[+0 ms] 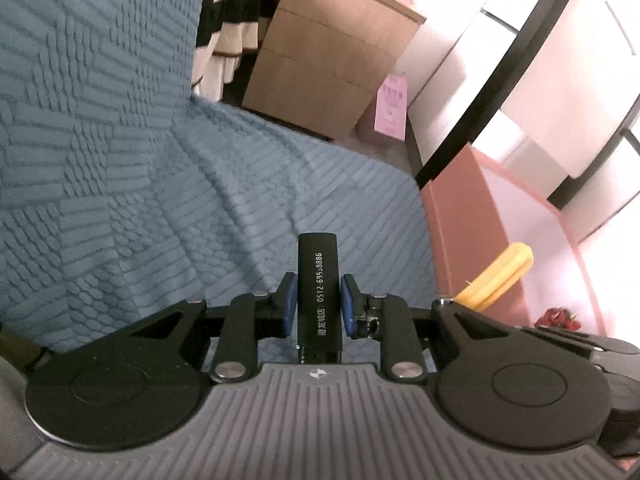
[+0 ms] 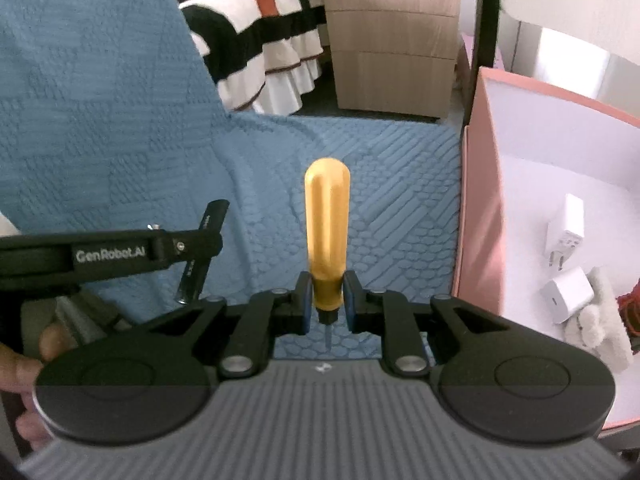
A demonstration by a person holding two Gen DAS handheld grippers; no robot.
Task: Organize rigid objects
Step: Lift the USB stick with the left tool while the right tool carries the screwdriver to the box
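Note:
My left gripper (image 1: 319, 300) is shut on a slim black bar (image 1: 319, 292) with white printed digits, held above the blue quilted cover (image 1: 160, 184). The bar also shows in the right wrist view (image 2: 200, 248), beside the left gripper's arm. My right gripper (image 2: 326, 298) is shut on a yellow-handled screwdriver (image 2: 327, 232), handle pointing forward. The yellow handle also shows in the left wrist view (image 1: 498, 278). A pink box (image 2: 480, 200) stands open to the right.
The pink box holds two white chargers (image 2: 566, 236), a white fluffy item (image 2: 600, 320) and something red (image 2: 630, 304). A wooden drawer cabinet (image 2: 394, 36) and a striped bed (image 2: 256, 28) stand behind. A black pole (image 2: 490, 12) rises by the box.

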